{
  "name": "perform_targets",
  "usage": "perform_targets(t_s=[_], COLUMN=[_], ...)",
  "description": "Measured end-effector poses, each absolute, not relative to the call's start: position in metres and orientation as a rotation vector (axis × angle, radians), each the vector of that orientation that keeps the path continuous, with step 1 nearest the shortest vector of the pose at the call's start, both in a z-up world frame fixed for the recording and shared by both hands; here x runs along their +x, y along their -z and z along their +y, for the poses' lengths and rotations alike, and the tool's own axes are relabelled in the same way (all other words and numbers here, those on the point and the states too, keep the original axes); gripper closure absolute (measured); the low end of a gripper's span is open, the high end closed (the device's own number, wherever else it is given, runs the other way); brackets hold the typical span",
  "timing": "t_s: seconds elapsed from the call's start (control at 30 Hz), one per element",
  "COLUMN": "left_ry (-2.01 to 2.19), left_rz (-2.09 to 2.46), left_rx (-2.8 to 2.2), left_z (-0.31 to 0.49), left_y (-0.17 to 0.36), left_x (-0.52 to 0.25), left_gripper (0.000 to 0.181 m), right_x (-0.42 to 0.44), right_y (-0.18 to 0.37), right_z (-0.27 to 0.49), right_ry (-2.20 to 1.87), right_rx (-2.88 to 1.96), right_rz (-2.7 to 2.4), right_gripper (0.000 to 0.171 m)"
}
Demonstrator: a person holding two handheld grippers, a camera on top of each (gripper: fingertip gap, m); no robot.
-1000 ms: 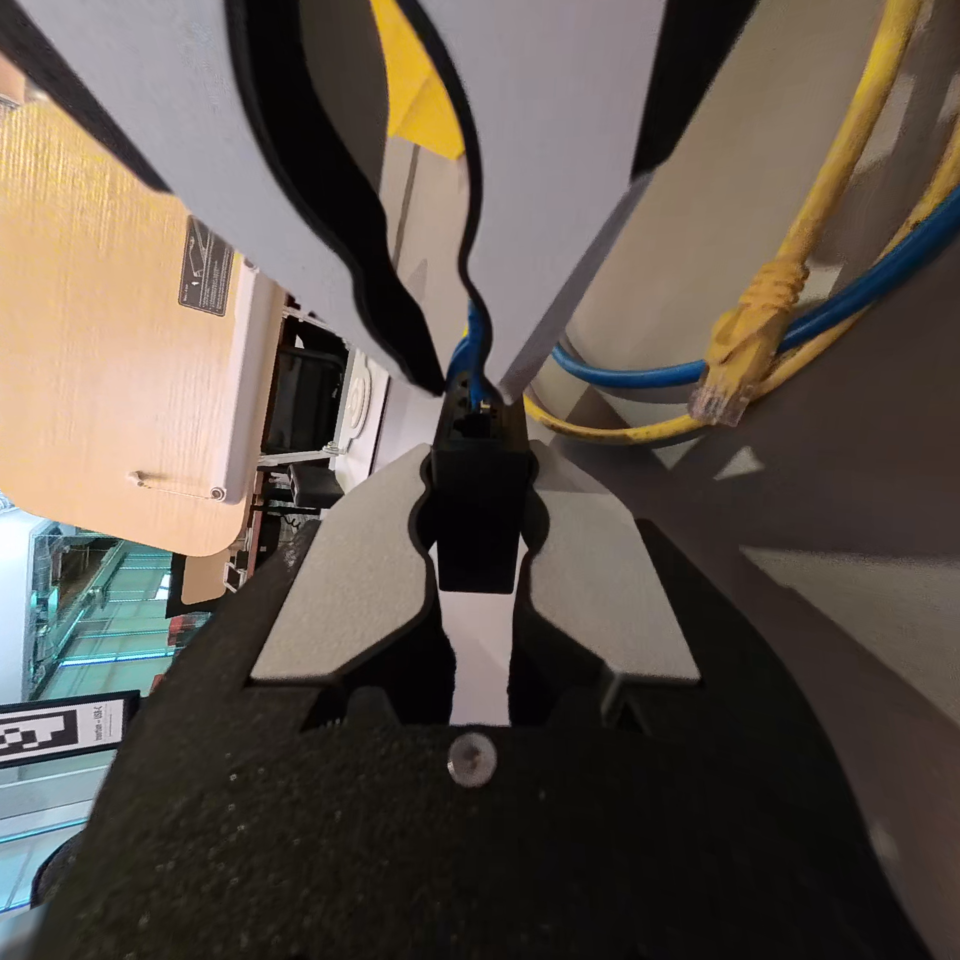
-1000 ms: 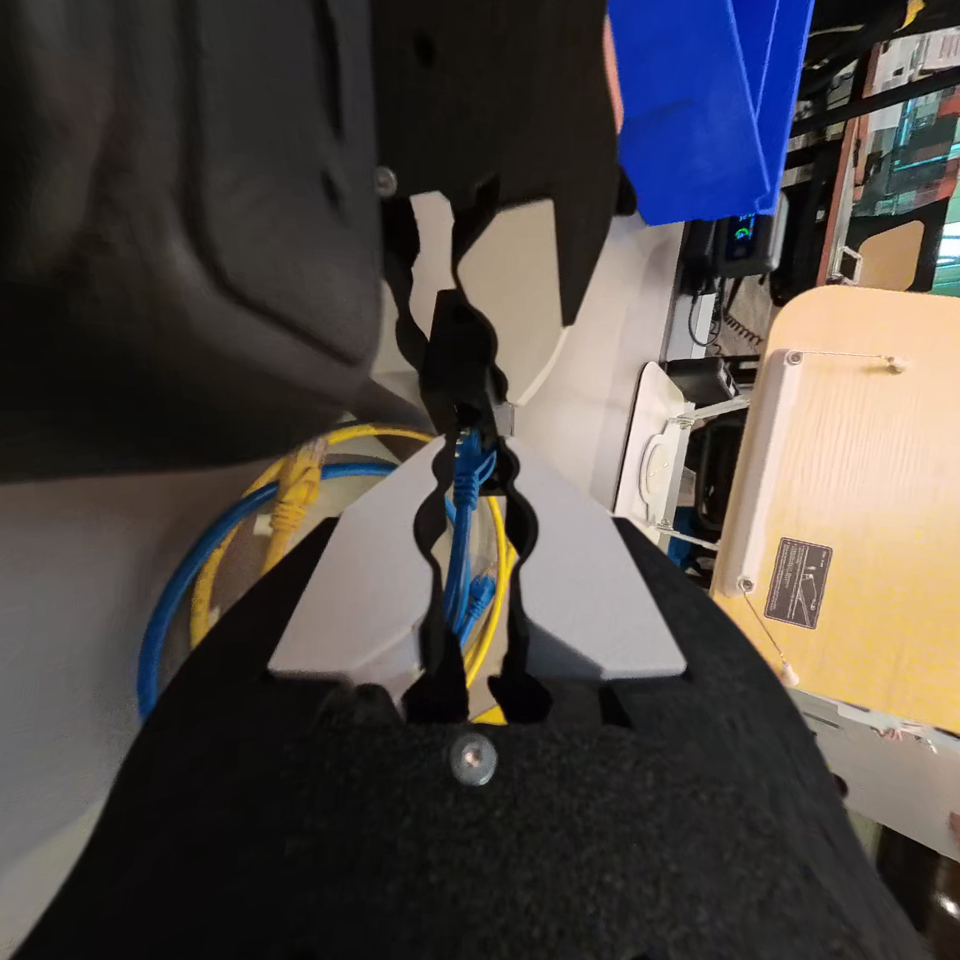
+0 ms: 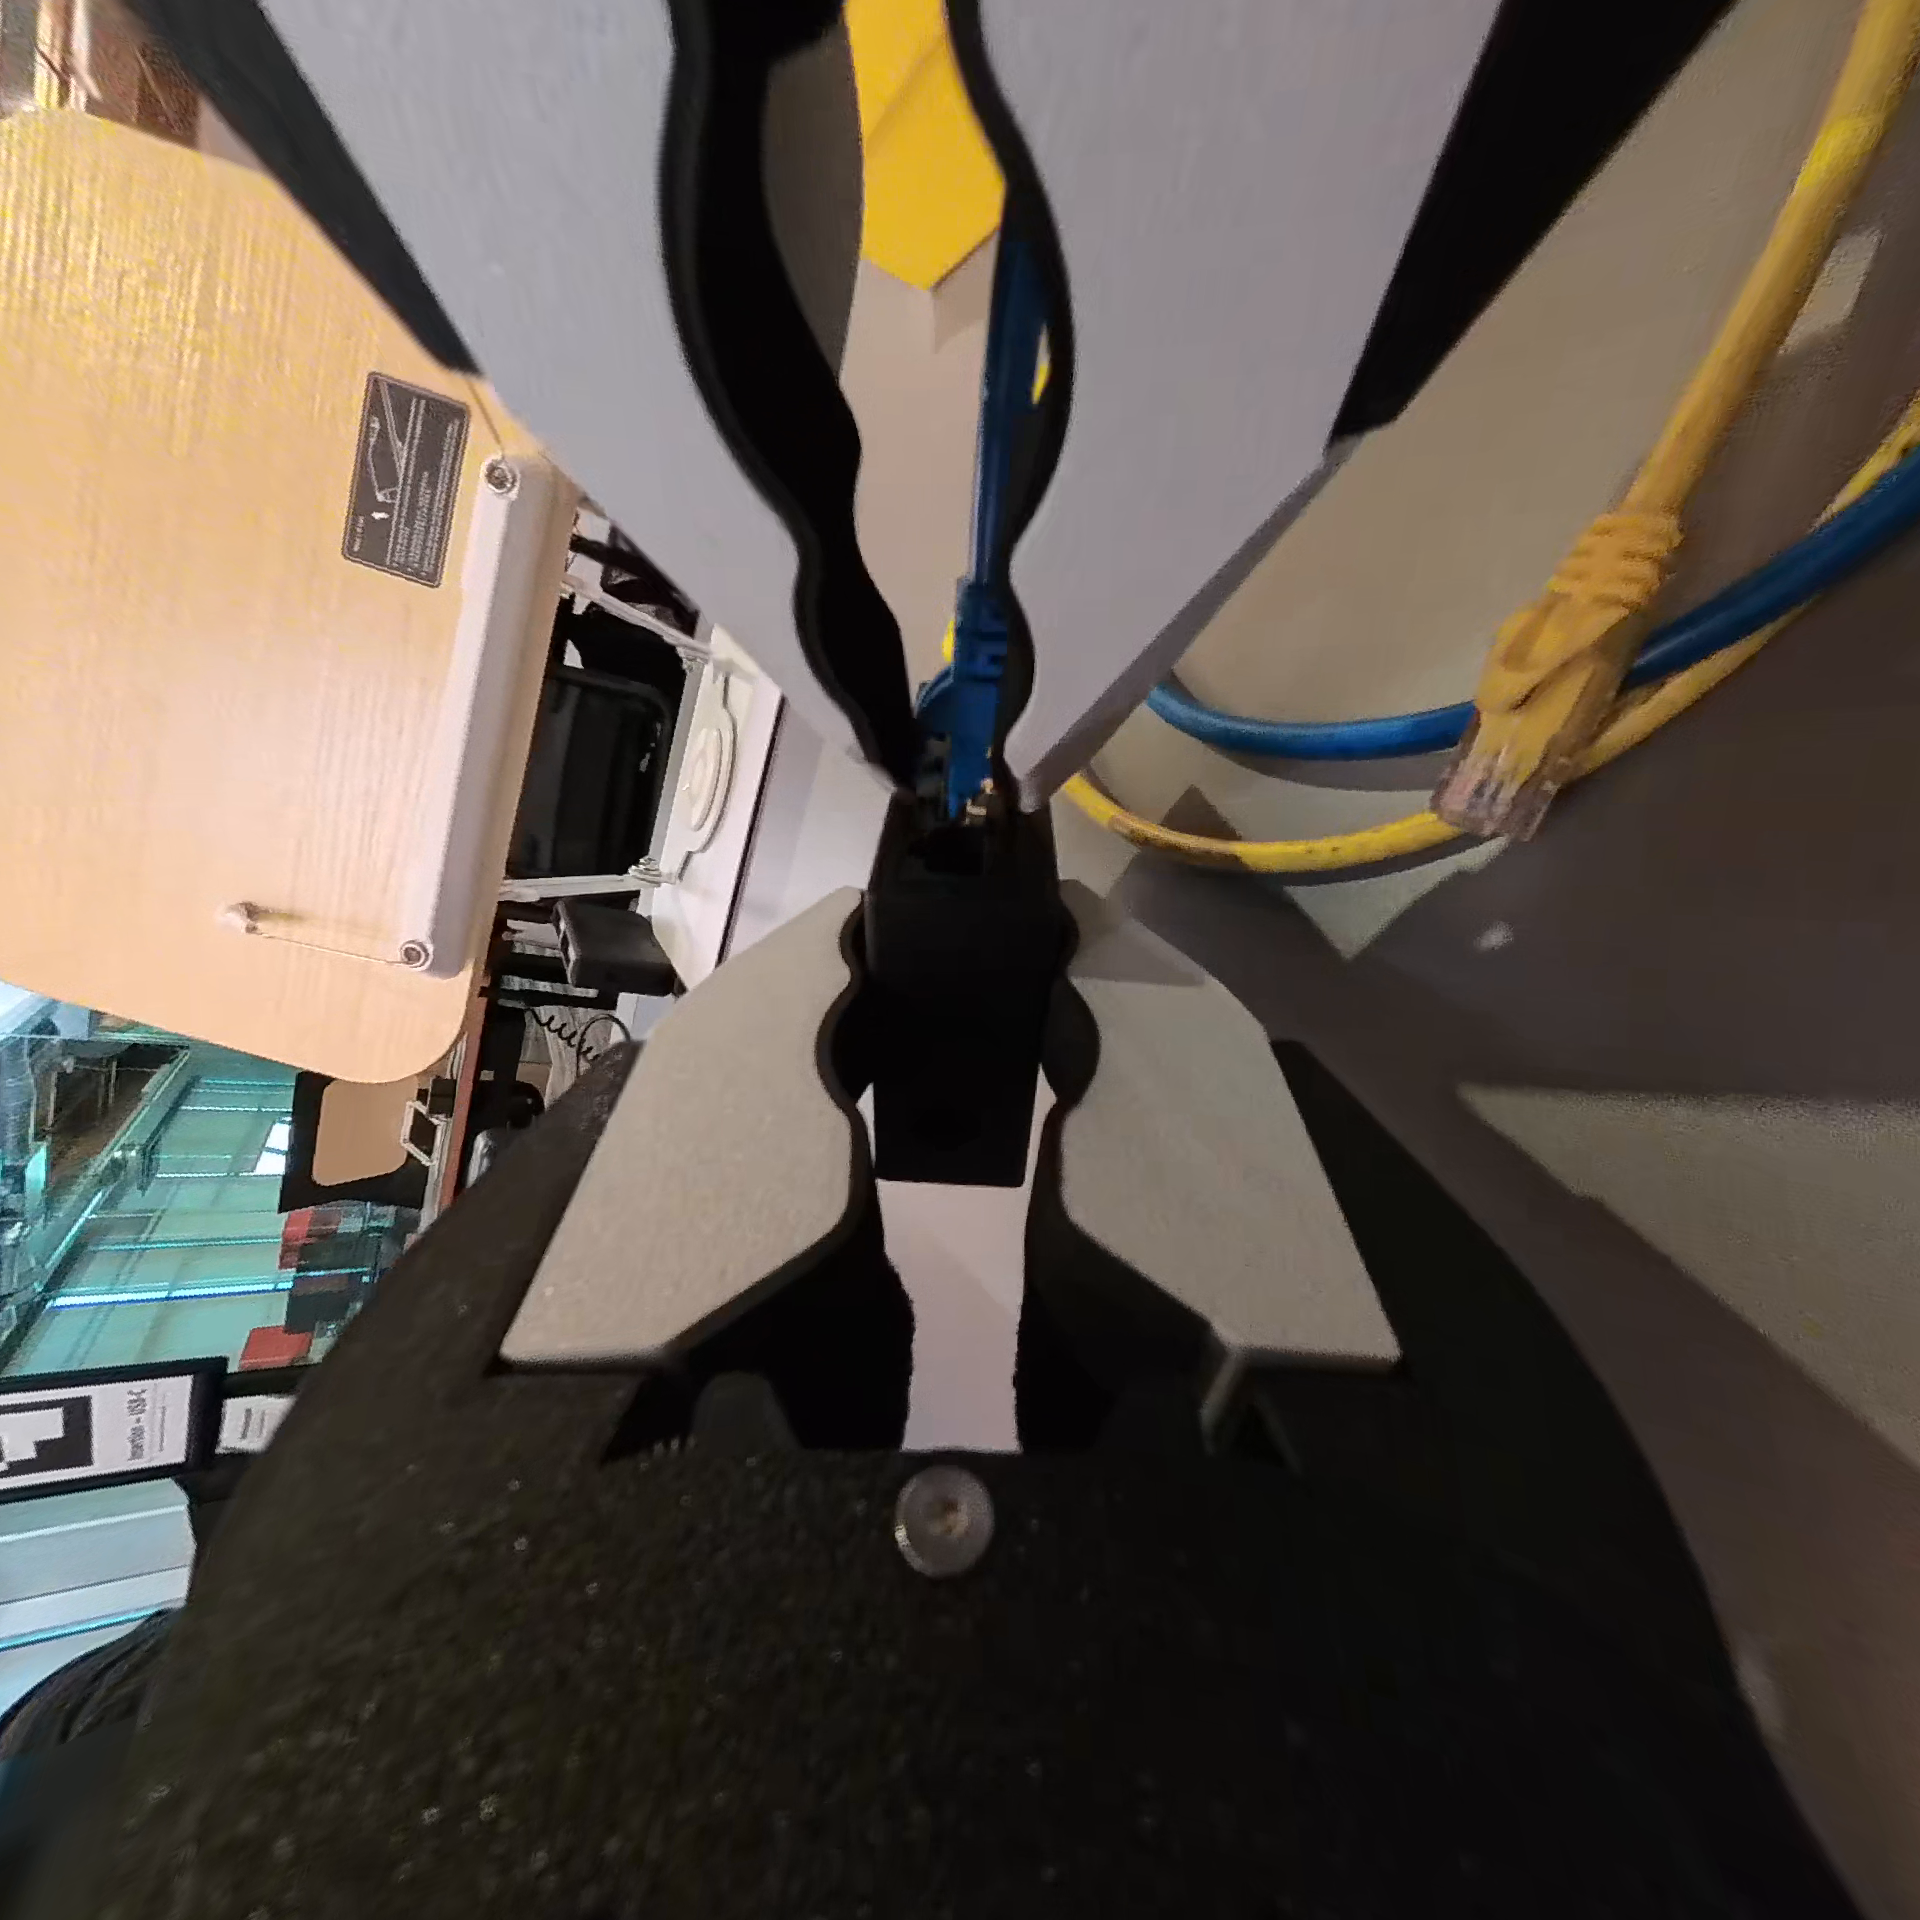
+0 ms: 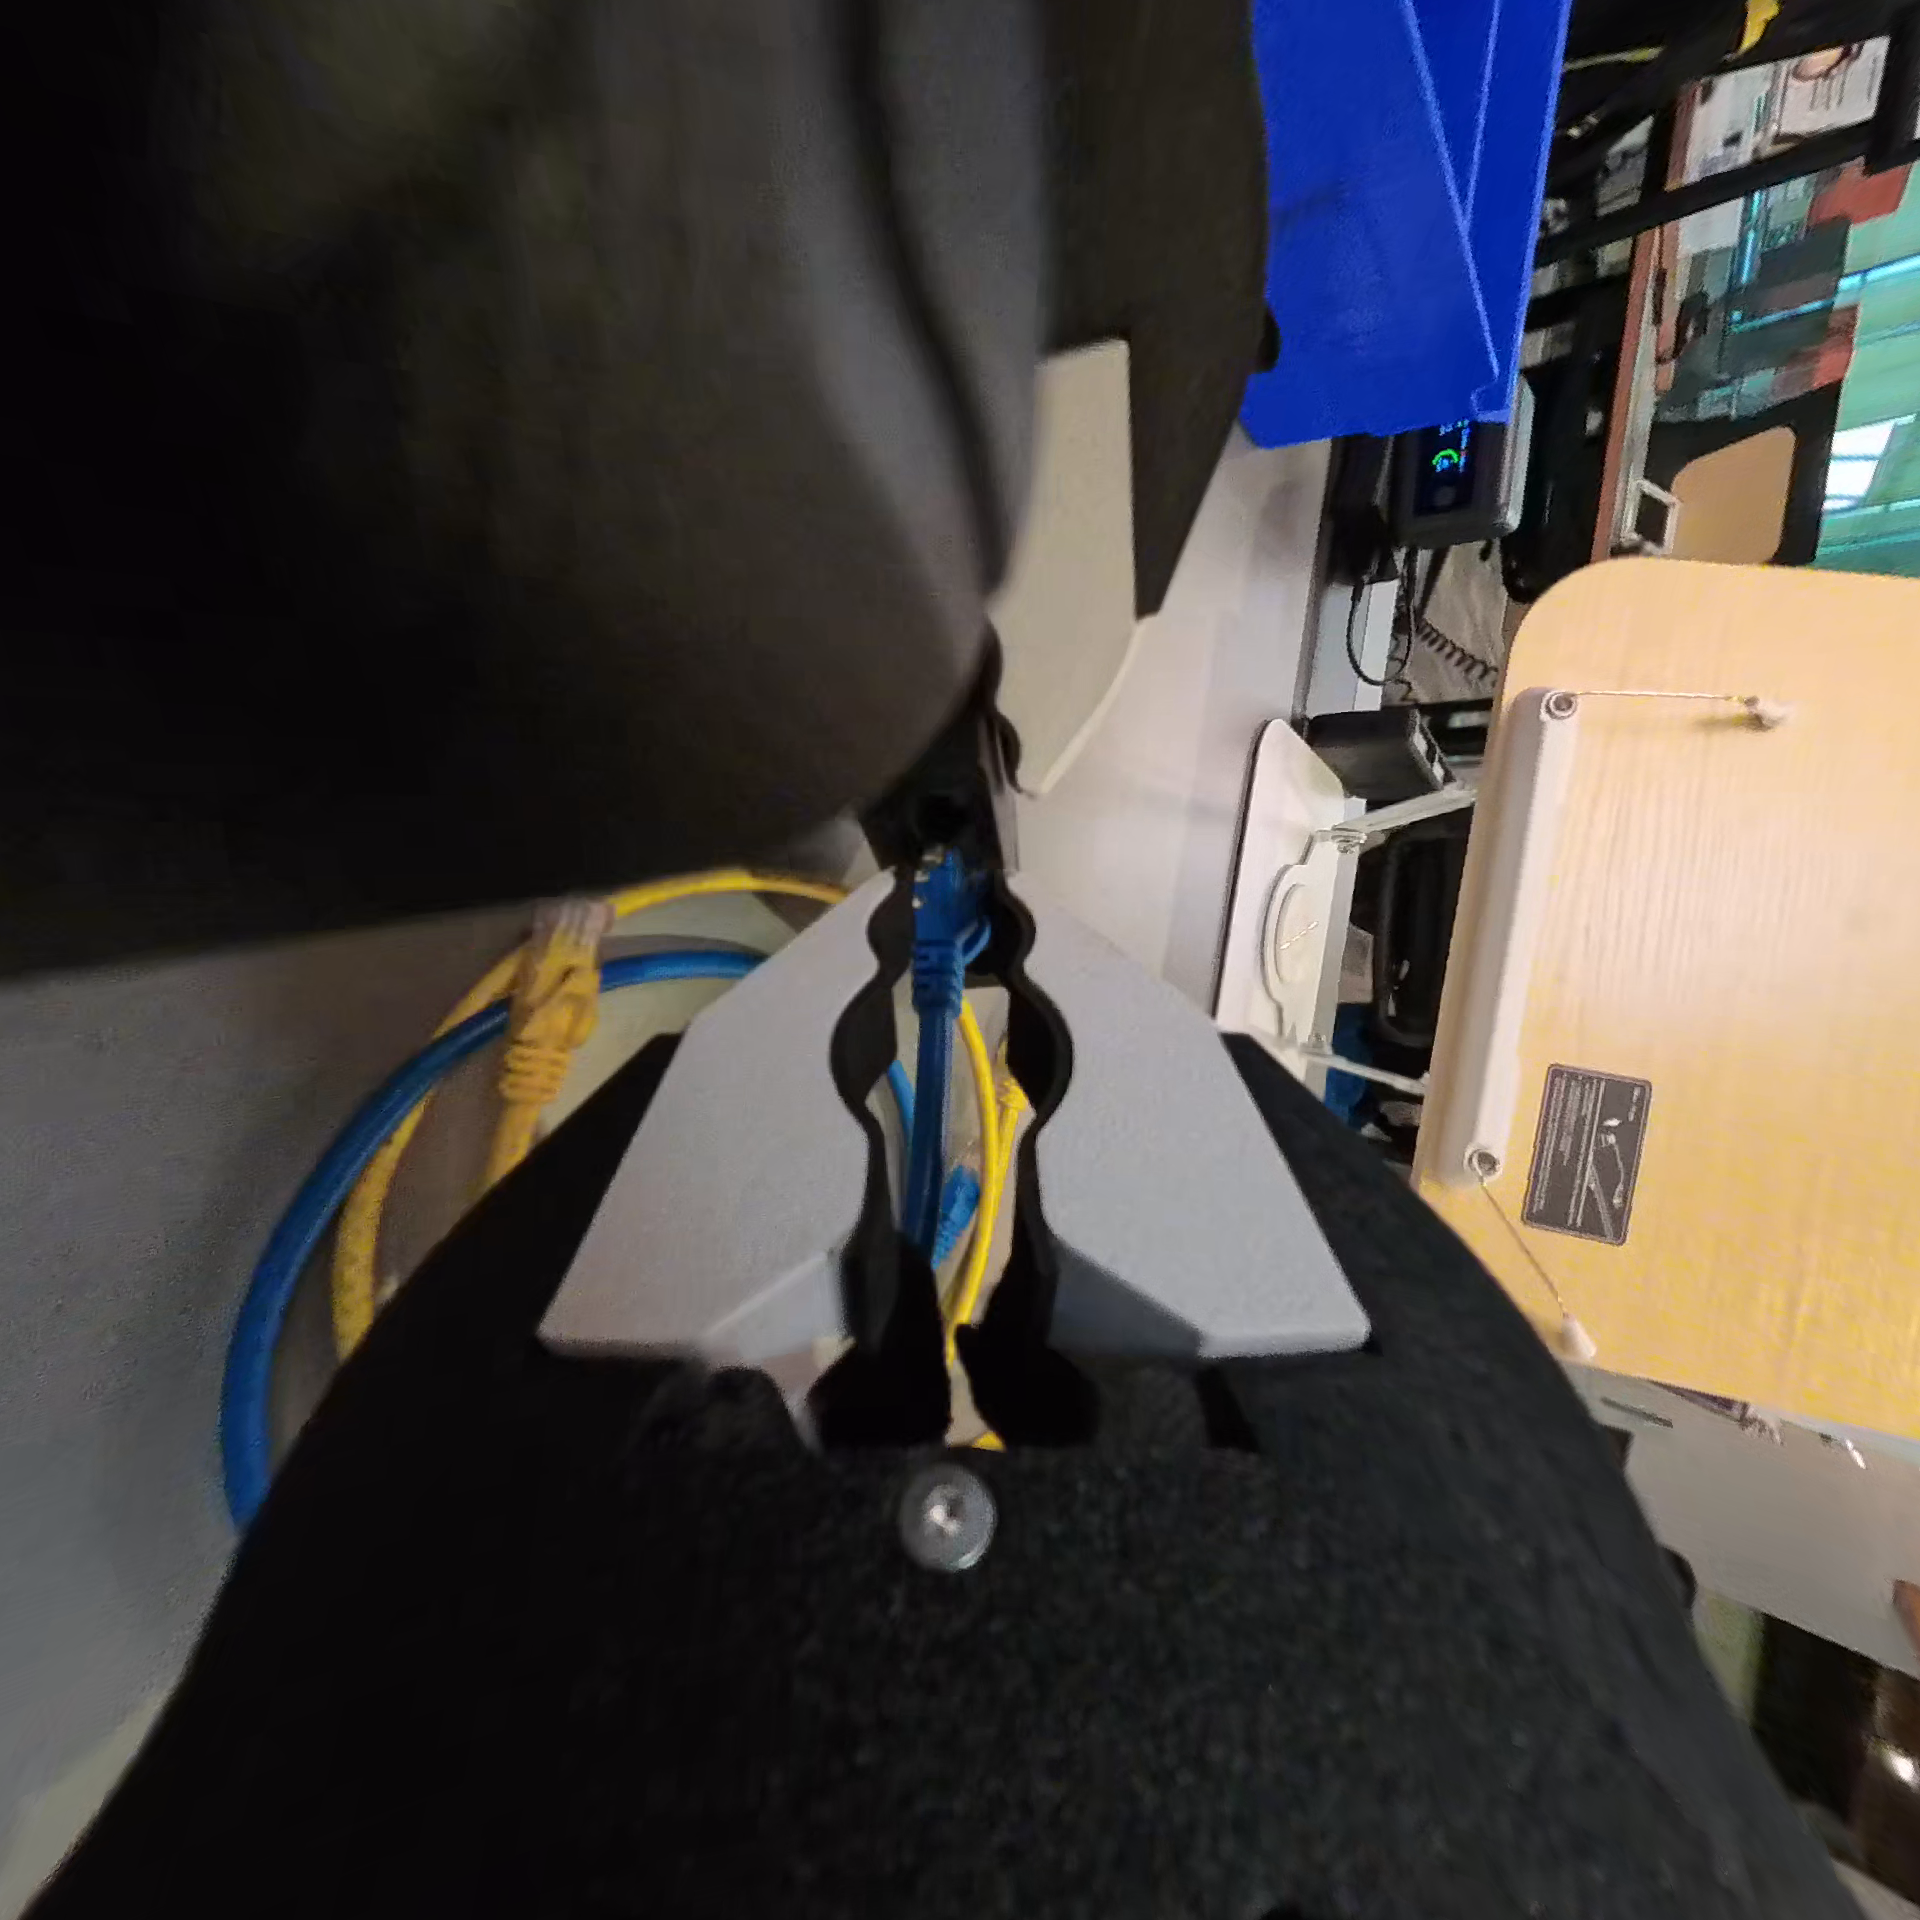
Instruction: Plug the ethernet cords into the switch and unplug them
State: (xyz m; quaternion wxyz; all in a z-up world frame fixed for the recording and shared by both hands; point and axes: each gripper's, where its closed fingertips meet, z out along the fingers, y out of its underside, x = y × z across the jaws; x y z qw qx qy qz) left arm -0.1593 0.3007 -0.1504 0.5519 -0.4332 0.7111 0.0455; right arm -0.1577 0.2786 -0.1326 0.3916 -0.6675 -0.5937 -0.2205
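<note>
While we hold the small black switch clamped between the fingers of our left gripper, the blue ethernet plug sits right at its open port, its tip at the mouth and not clearly seated. A second ago the plug was tucked tighter into the port face; now more of its blue boot shows between the right gripper's fingers above the switch, so we judge the connector is backing out, or at least riding looser at the opening. From the right wrist view, our right gripper is clenched on that blue plug, with the blue cord running back from the switch between its pads, and the dark body of the left gripper has swung much larger across the frame beyond the switch. For the task, this reads as the unplug half of a cycle: the latch tab needs to stay pressed while we pull straight along the port. Beside the switch, a yellow plug lies free on the grey table, crossing the loose blue cable loop and the yellow cable, apparently still waiting its turn. Farther from the switch stands a pale wooden panel.
</note>
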Motion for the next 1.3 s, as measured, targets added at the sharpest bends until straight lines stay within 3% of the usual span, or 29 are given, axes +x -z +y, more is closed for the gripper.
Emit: perform_targets(t_s=[0.03, 0.13, 0.27, 0.37, 0.43, 0.73, 0.83, 0.93, 1.03, 1.1, 1.17, 1.3], left_ry=[-0.117, -0.156, -0.18, -0.194, -0.199, -0.235, -0.366, -0.251, -0.122, 0.048, 0.262, 0.786], left_rz=[1.681, 1.68, 1.665, 1.652, 1.655, 1.659, 1.638, 1.544, 1.51, 1.511, 1.507, 1.521], left_rx=[-1.024, -0.989, -0.946, -0.915, -0.91, -0.864, -1.065, -0.977, -0.958, -0.996, -1.069, -0.945], left_z=[0.302, 0.305, 0.304, 0.301, 0.301, 0.303, 0.357, 0.331, 0.316, 0.318, 0.313, 0.271], left_y=[0.151, 0.153, 0.15, 0.147, 0.147, 0.147, 0.16, 0.131, 0.116, 0.114, 0.114, 0.086], left_x=[-0.16, -0.161, -0.16, -0.16, -0.16, -0.16, -0.186, -0.168, -0.153, -0.157, -0.162, -0.172], left_gripper=[0.152, 0.152, 0.153, 0.153, 0.153, 0.152, 0.153, 0.153, 0.153, 0.153, 0.153, 0.153], right_x=[-0.156, -0.153, -0.157, -0.157, -0.155, -0.154, -0.127, -0.137, -0.148, -0.159, -0.17, -0.168], right_y=[0.131, 0.128, 0.128, 0.131, 0.134, 0.134, 0.122, 0.108, 0.136, 0.149, 0.147, 0.103], right_z=[0.278, 0.27, 0.264, 0.265, 0.267, 0.259, 0.249, 0.23, 0.22, 0.214, 0.209, 0.218], right_ry=[0.566, 0.371, -0.229, -0.396, -0.392, -0.412, -0.311, -0.41, -0.354, -0.433, -0.564, -0.736], right_rx=[-1.702, -1.825, -2.142, -2.188, -2.179, -2.215, -2.234, -2.19, -2.237, -2.247, -2.199, -1.965], right_rz=[-1.493, -1.361, -0.916, -0.757, -0.722, -0.649, -0.595, -0.598, -0.675, -0.654, -0.609, -0.426], right_gripper=[0.157, 0.155, 0.145, 0.149, 0.158, 0.16, 0.16, 0.16, 0.16, 0.155, 0.14, 0.116])
